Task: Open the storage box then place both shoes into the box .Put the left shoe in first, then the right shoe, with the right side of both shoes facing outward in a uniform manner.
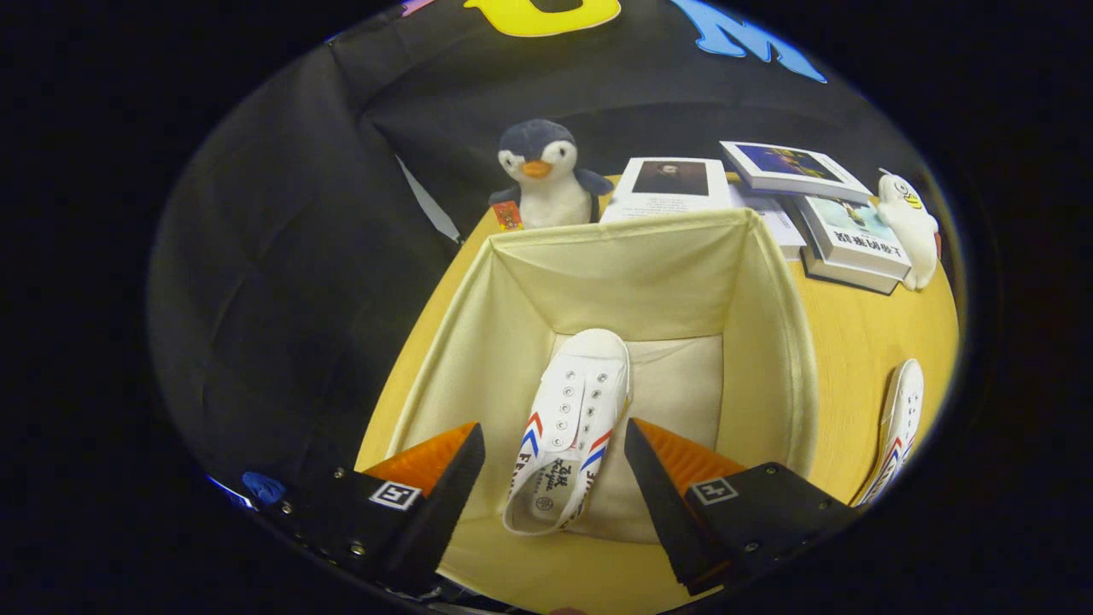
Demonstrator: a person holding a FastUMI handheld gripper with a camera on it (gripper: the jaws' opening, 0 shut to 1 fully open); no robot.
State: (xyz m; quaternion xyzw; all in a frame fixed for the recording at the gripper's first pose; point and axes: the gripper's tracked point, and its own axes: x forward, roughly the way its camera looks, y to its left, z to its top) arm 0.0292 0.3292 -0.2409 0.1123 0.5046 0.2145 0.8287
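The claw (555,465) hangs wide open above the open storage box (773,342), gripping nothing — the first shoe (568,427) lies on the box floor between its fingers, apparently released. The second shoe (901,418) waits on the worktop (862,342) just right of the box — next to fetch.

Between the hand-held gripper's (555,461) spread fingers, a white shoe (568,427) with red and blue chevrons lies in the cream box (773,342). Beyond: a navy-and-white penguin (540,175) with orange beak, on the yellow surface (862,342).

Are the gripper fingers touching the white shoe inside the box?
Apart. In the gripper view the gripper is open, and box lining shows on both sides between its fingers and the shoe in the storage box.
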